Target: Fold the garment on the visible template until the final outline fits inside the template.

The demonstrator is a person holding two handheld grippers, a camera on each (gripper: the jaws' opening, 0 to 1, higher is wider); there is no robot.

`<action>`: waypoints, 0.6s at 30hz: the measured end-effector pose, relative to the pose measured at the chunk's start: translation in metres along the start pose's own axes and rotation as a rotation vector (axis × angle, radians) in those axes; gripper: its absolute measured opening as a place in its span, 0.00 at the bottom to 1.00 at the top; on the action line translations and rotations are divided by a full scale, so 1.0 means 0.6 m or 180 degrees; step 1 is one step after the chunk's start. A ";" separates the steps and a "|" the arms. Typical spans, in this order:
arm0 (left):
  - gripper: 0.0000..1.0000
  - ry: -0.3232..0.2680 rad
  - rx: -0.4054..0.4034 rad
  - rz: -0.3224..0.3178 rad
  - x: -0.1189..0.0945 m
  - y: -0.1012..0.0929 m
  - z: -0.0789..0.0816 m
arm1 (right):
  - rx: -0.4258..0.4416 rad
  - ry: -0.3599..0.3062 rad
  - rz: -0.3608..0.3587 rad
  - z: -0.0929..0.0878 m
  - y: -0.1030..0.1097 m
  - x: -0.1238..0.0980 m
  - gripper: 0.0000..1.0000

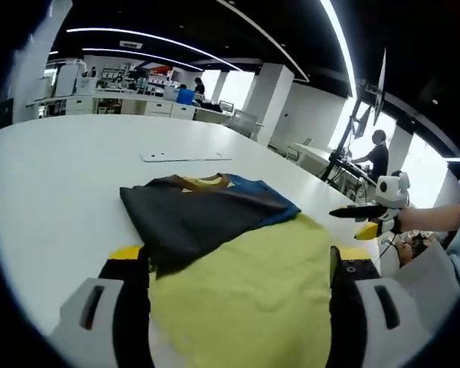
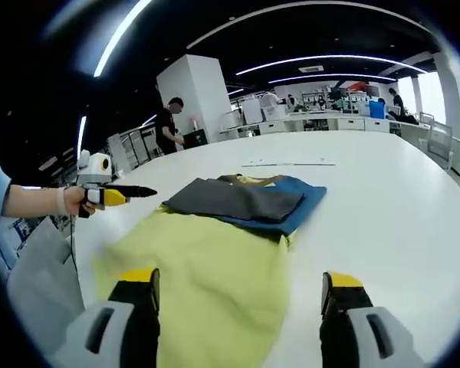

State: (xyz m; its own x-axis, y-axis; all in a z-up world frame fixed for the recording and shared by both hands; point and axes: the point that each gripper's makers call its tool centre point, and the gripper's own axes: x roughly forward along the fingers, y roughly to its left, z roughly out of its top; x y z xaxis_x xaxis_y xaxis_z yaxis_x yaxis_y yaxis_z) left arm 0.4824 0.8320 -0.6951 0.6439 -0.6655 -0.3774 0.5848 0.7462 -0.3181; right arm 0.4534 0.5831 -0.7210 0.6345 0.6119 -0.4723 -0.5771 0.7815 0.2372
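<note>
Garment lies on the white tabletop: yellow body spread toward you, dark and blue part folded over its far end. Beyond the garment, a thin outlined strip on the tabletop; cannot tell if that is the template.

Left hand-held gripper: jaws spread wide either side of the yellow cloth, clamping nothing. In the right gripper view it sits off the garment's left edge, and there its tips look nearly closed, so cannot tell its state for sure.

Right hand-held gripper: jaws wide apart over the garment's near yellow end, released. In the left gripper view it hovers off the garment's right edge.

Risks as you go on:
- Pinch only the top layer and the yellow body will drag unevenly, skewing the fold.
- Pull the near end too fast and the dark folded part may slide off the garment's far end.
- The right edge sits near the tabletop rim; a careless sweep could push cloth over it and out of the workspace.
</note>
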 end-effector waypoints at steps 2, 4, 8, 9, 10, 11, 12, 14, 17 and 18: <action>0.93 0.0005 0.0000 0.0026 -0.013 0.000 -0.006 | -0.0025 0.0012 0.0004 0.000 0.000 -0.003 0.87; 0.93 0.0019 0.0007 0.0031 -0.026 -0.002 -0.014 | -0.0042 0.0003 -0.0006 0.001 0.000 -0.008 0.87; 0.94 0.0090 0.0046 0.0051 -0.048 -0.003 -0.037 | -0.0027 -0.0038 -0.0035 0.002 -0.001 -0.018 0.87; 0.93 0.0104 0.0036 0.0068 -0.055 -0.002 -0.043 | -0.0015 -0.0038 -0.0041 0.000 0.000 -0.021 0.87; 0.93 0.0106 0.0030 0.0072 -0.060 -0.003 -0.046 | -0.0014 -0.0040 -0.0044 -0.001 0.001 -0.023 0.87; 0.93 0.0099 0.0022 0.0090 -0.068 -0.003 -0.048 | -0.0018 -0.0035 -0.0048 -0.003 0.001 -0.025 0.87; 0.92 0.0091 0.0021 0.0097 -0.074 -0.005 -0.049 | -0.0026 -0.0021 -0.0046 -0.005 0.003 -0.027 0.86; 0.92 0.0081 0.0047 0.0093 -0.085 -0.011 -0.053 | -0.0039 -0.0001 -0.0049 -0.010 0.005 -0.032 0.86; 0.91 0.0137 0.0106 0.0100 -0.100 -0.016 -0.064 | -0.0037 0.0023 -0.0048 -0.015 0.008 -0.038 0.86; 0.90 0.0150 0.0104 0.0087 -0.106 -0.020 -0.070 | -0.0032 0.0035 -0.0052 -0.017 0.010 -0.041 0.85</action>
State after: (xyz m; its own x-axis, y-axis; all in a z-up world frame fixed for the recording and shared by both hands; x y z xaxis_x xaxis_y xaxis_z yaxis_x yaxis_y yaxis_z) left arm 0.4137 0.8660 -0.7038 0.6363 -0.6429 -0.4263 0.5837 0.7626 -0.2788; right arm 0.4290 0.5716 -0.7167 0.6382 0.5977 -0.4852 -0.5719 0.7900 0.2209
